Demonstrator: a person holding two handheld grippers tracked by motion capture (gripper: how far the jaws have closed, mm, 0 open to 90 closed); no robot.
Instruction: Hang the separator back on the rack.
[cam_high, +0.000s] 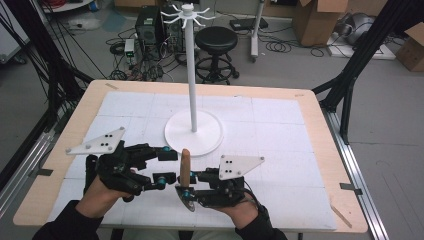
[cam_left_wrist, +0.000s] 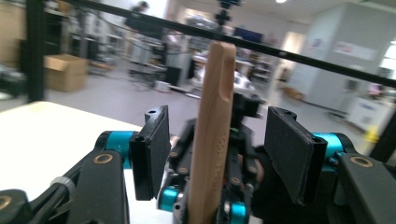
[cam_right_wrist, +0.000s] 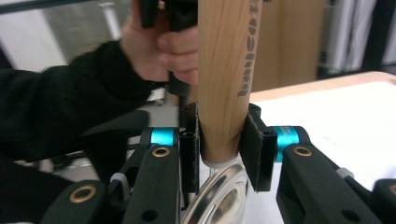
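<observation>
While the right tongs (cam_high: 185, 192) carry the load, I want this handover clean.
Thing: wooden-handled utensil (cam_high: 185, 167), upright above the near middle of the worktop (cam_high: 280, 130), metal head (cam_right_wrist: 219, 196) downward, just in front of the white stand's base (cam_high: 194, 134).
Right tongs: clamped on the bottom of the handle, just above the metal head; pads press both sides.
Left tongs (cam_high: 171, 166): parted, one pad on each side of the upper handle, neither touching.
Step, my guess: take the handle with the left tongs, probably to hang it on the hook stand (cam_high: 193, 75).
Do well: centre the handle between the left pads, close squarely on the flat faces, clear of the slot near the top.
Order: right grip lets go only once the left grip is firm.
Risk: an off-centre pinch tilts the handle; the heavy head may swing.
</observation>
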